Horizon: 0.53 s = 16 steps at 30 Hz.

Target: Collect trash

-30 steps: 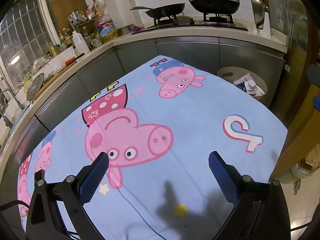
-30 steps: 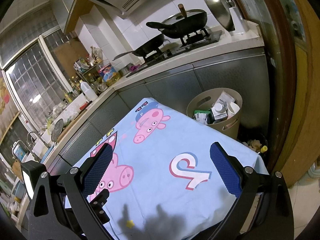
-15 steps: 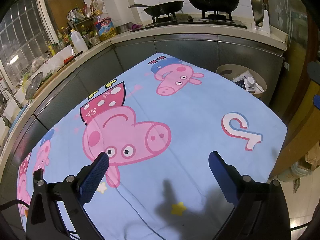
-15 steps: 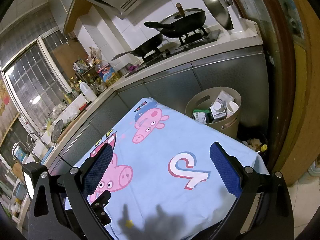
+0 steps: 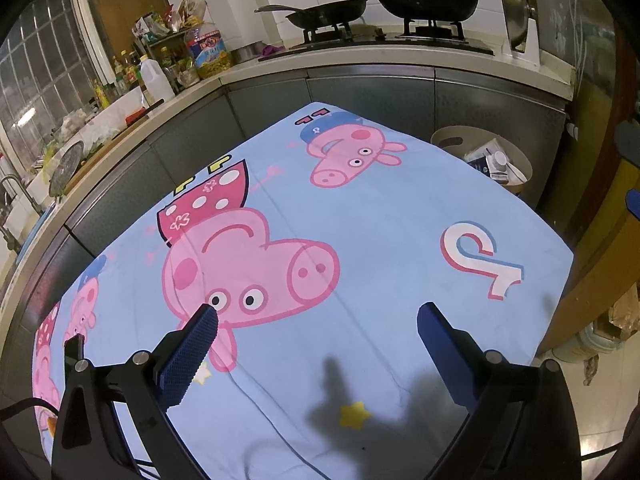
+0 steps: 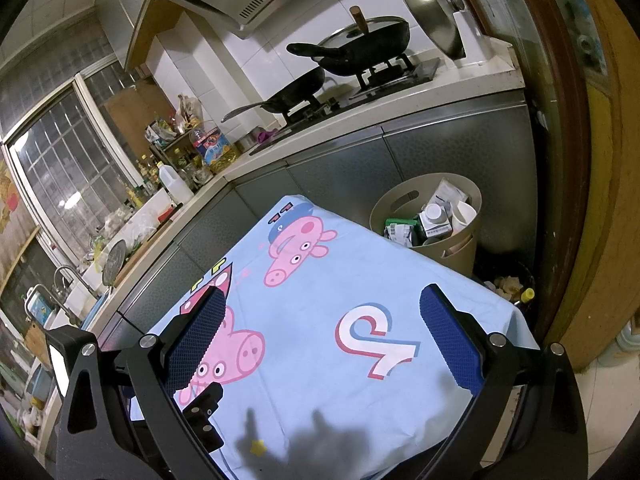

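A beige trash bin (image 6: 460, 248) stands on the floor past the table's far right corner, holding cartons, a paper cup and wrappers; it also shows in the left wrist view (image 5: 448, 136). My left gripper (image 5: 318, 316) is open and empty above the blue cartoon-pig tablecloth (image 5: 380, 208). My right gripper (image 6: 322, 304) is open and empty above the same cloth (image 6: 320, 288), nearer the bin. No loose trash shows on the cloth.
A grey kitchen counter (image 5: 360, 60) wraps the far and left sides, with pans on a stove (image 5: 424, 0), bottles (image 5: 156, 80) and a sink (image 6: 68, 280). A dark bin of scraps (image 6: 512, 284) sits on the floor beside the beige bin. A wooden door frame (image 6: 600, 200) stands at right.
Both grippers have drifted back and down a little; the cloth pattern and bin shift slightly up in view. Both stay open and empty.
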Motion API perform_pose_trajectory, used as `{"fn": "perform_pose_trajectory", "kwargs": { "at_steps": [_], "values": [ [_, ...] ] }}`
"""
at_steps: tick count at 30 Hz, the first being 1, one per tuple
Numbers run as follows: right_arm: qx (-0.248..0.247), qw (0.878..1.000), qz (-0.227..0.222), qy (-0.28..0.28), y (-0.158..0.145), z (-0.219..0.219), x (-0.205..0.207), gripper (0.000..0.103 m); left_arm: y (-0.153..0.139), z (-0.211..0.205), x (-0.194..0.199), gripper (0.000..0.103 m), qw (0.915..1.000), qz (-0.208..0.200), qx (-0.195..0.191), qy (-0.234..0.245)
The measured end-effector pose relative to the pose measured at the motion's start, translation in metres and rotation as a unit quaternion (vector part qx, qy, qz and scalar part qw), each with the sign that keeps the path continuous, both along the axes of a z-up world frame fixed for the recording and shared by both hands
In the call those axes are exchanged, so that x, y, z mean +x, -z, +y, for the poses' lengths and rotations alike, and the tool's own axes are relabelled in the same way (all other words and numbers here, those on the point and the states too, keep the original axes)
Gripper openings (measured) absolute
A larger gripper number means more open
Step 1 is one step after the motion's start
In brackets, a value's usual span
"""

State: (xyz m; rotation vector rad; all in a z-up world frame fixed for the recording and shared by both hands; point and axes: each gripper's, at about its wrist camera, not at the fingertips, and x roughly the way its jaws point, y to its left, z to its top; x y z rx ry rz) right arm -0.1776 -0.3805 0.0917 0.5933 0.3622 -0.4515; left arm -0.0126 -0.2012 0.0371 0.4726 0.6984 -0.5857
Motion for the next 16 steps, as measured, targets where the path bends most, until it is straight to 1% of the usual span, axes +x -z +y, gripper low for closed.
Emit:
{"fn": "perform_pose_trajectory", "kwargs": {
  "at_steps": [4, 8, 12, 16],
  "values": [
    [0.0, 1.0, 0.0, 0.0, -0.001, -0.001, 0.0, 0.097, 0.001, 0.001, 0.0, 0.099, 0.9999, 0.005, -0.005, 0.007],
    [0.001, 1.0, 0.0, -0.001, -0.001, -0.001, 0.0, 0.097, -0.002, 0.003, -0.004, 0.099, 0.9998, -0.001, -0.012, 0.014],
    [-0.004, 1.0, 0.001, -0.007, 0.003, 0.007, 0.003, 0.097, -0.009, 0.006, -0.001, 0.099, 0.9997, 0.0, -0.021, 0.011],
    [-0.005, 1.0, 0.004, -0.01, 0.007, 0.015, 0.006, 0.097, -0.01, 0.01, 0.008, 0.099, 0.9996, 0.005, -0.027, -0.006]
  ]
}}
